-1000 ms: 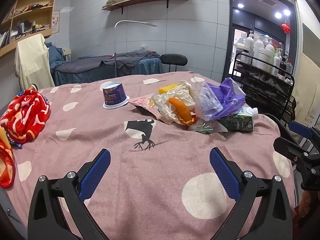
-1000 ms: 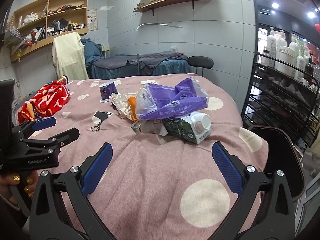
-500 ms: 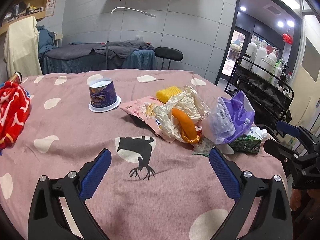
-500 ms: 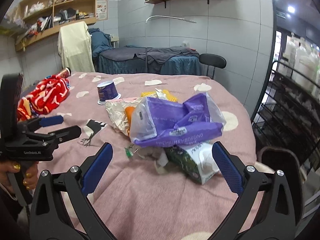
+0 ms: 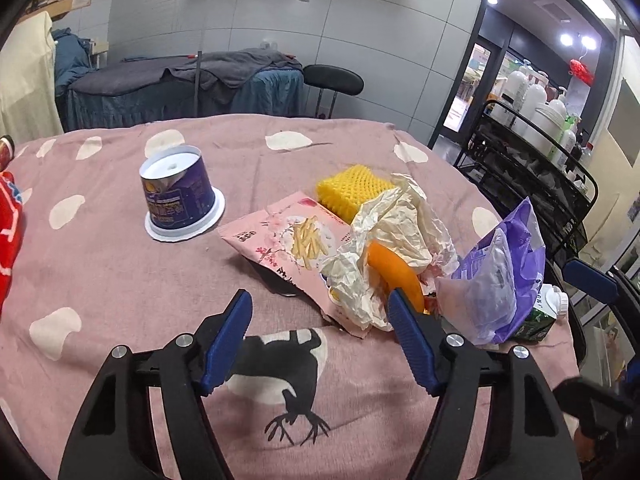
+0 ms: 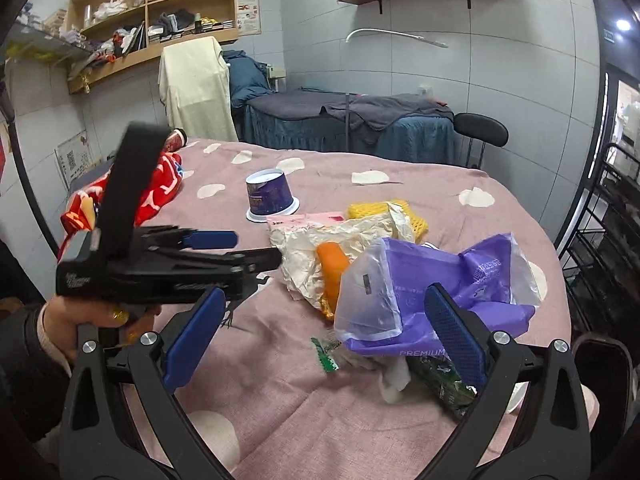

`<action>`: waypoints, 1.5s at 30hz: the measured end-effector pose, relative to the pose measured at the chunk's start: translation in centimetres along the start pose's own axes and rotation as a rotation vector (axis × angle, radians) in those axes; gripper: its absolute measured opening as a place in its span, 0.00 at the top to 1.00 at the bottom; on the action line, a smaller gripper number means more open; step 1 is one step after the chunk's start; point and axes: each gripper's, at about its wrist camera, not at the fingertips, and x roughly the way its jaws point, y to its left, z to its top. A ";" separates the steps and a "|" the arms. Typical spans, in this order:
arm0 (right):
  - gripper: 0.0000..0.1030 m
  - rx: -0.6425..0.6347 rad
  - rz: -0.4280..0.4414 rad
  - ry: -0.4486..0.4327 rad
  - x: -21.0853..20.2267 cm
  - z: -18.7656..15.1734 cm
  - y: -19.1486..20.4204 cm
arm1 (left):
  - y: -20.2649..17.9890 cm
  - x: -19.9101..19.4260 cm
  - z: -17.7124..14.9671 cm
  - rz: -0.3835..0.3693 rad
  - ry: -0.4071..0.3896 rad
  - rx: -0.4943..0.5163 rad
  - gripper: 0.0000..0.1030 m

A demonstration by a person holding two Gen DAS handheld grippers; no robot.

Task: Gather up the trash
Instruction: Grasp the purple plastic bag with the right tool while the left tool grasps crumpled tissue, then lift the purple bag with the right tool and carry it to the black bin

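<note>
Left wrist view shows me the trash heap on the pink spotted bed cover (image 5: 120, 280): a pink snack bag (image 5: 296, 244), crumpled white paper (image 5: 396, 236), a purple plastic bag (image 5: 500, 280). My left tool (image 5: 320, 312) stands apart, empty, just before the snack bag. My right tool (image 6: 320, 312) is also apart, near the purple bag.

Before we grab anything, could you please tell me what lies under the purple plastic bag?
Under the purple plastic bag, a green carton with a white cap sticks out, beside white tissue. Whatever else it covers is hidden.
</note>
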 end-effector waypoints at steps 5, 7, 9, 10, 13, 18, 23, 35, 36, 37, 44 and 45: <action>0.05 -0.004 -0.049 -0.007 -0.7 -0.6 -0.9 | -0.8 2.7 0.6 -0.009 0.057 0.044 0.50; 0.05 0.026 -0.071 -0.004 -1.1 -0.7 -2.1 | -0.8 3.4 0.6 -0.037 0.078 0.037 0.59; 0.05 0.056 -0.083 0.001 -1.4 -1.0 -3.3 | -0.9 3.8 0.4 -0.061 0.092 0.033 0.78; 0.05 0.064 -0.090 0.000 -1.5 -1.0 -3.7 | -1.0 3.8 0.3 -0.072 0.093 0.030 0.82; 0.05 0.063 -0.151 -0.020 -2.0 -1.0 -4.7 | -1.2 3.1 0.1 -0.083 0.064 0.034 0.89; 0.05 0.129 -0.219 -0.022 -2.1 -0.7 -7.7 | -1.2 0.9 -0.1 -0.064 -0.010 0.032 0.91; 0.05 0.228 -0.204 0.030 -0.1 -1.0 -11.1 | -0.9 -1.9 0.5 0.004 -0.120 0.028 0.91; 0.05 0.402 -0.009 0.149 5.4 -0.5 -16.4 | 2.3 -4.9 0.5 0.091 -0.192 -0.054 0.91; 0.05 0.421 0.015 0.162 5.9 -0.3 -17.1 | 2.6 -5.2 0.4 0.088 -0.194 -0.064 0.91; 0.05 0.438 0.033 0.177 6.3 -0.2 -17.7 | 2.8 -5.4 0.4 0.092 -0.198 -0.073 0.91; 0.26 0.538 0.211 0.268 10.6 0.3 -21.1 | 2.7 -6.2 0.7 0.100 -0.206 -0.099 0.91; 0.30 0.537 0.237 0.284 11.4 0.3 -21.3 | 2.5 -6.2 1.0 0.102 -0.207 -0.102 0.91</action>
